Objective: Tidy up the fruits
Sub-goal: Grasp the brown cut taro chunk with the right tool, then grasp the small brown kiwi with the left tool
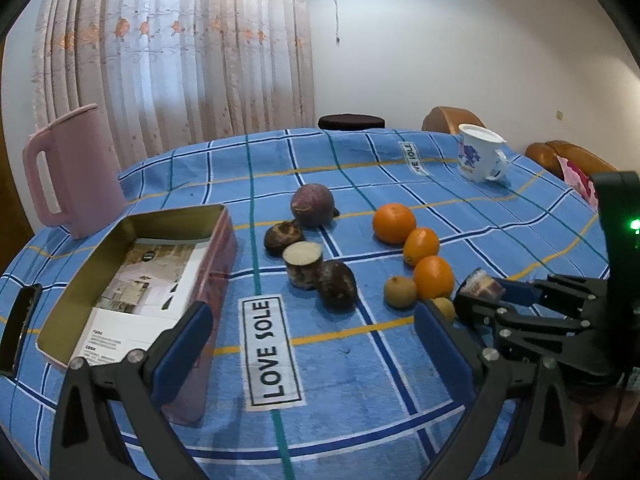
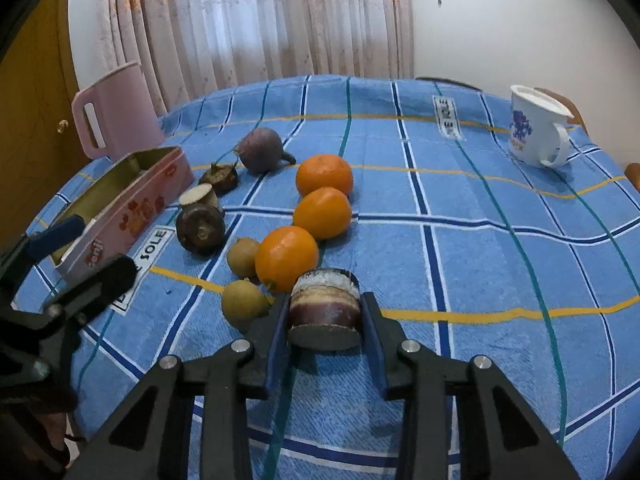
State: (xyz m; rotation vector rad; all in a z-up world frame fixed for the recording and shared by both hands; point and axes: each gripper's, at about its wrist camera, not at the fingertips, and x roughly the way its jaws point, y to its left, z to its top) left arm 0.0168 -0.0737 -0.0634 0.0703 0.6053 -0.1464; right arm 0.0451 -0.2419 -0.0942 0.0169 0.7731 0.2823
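My right gripper (image 2: 325, 308) is shut on a cut, dark purple-brown fruit chunk (image 2: 324, 312) just above the cloth, beside the nearest of three oranges (image 2: 286, 258) that lie in a row. In the left wrist view the same chunk (image 1: 480, 284) shows at the right. Two small yellow-brown fruits (image 2: 244, 304) lie left of it. My left gripper (image 1: 313, 314) stands open and holds nothing, near a dark round fruit (image 1: 337, 284) and another cut piece (image 1: 303, 264). An open pink tin box (image 1: 216, 264) lies to its left, with only a printed card inside.
A purple round fruit (image 1: 312, 205) and a brown one (image 1: 283, 237) lie behind the cut piece. A pink jug (image 1: 72, 176) stands behind the box and a white mug (image 2: 536, 132) at the far right. The round table carries a blue checked cloth (image 2: 480, 260).
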